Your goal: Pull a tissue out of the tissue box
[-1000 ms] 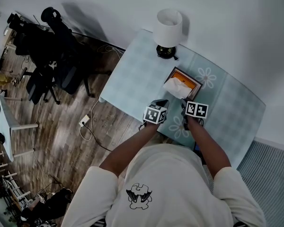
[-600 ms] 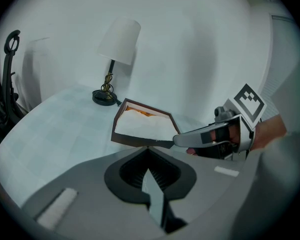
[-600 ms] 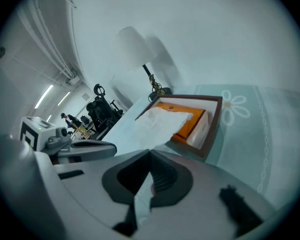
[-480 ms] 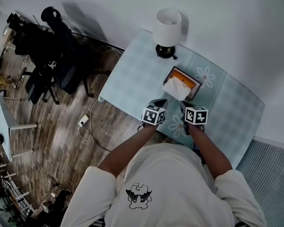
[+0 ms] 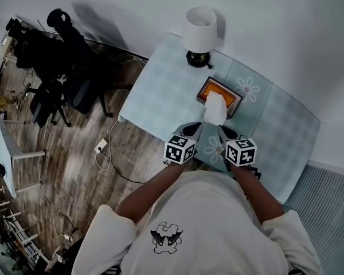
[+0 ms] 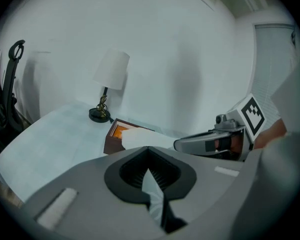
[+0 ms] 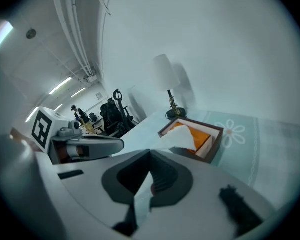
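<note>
**Head view:** I hold the left gripper [image 5: 194,129] and right gripper [image 5: 225,132] side by side over the near edge of the table [image 5: 155,96]. The tissue [image 5: 215,109] stretches up from the tissue box [image 5: 236,101], and the lamp [image 5: 199,30] stands behind it, well apart.

**Left gripper view:** the jaws are together, pinching a tissue corner.

**Right gripper view:** the jaws are likewise clamped on the tissue, whose far end sits at the box opening.

**Risk:** an uneven pull may tear the sheet or drag the light box along.

**Open room:** above the table and towards me
</note>
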Motion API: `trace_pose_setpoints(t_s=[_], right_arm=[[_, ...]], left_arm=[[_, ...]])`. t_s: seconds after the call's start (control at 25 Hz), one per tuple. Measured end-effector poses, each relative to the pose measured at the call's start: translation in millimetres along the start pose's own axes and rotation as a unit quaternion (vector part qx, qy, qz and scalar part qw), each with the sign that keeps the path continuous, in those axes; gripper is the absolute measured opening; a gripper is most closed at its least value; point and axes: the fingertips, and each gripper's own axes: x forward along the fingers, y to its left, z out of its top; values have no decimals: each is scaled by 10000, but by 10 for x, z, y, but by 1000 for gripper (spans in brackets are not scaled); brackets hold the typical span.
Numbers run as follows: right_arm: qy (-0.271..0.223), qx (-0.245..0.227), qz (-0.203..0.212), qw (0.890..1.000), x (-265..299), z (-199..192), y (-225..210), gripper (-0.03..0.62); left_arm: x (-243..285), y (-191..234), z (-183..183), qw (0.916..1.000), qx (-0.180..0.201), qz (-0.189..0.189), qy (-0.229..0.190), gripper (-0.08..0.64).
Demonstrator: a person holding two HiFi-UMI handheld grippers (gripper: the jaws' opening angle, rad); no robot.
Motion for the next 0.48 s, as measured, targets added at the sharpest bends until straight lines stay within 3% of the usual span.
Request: trace_pose_setpoints(t_s=[0.08,0.24,0.48], right_arm=[[-92,-80,61,9999,-110,32,103,12],[-262,-394,182,9987,-344,96,322,12],[-506,-796,324,9950,-635,157,605,14]], left_arm=[[-141,-43,43,9998,-128,-45,-146,5],[-426,-136,140,9990,206,30,-386,5],[-757,-326,249,9972,247,-53,-709,5]])
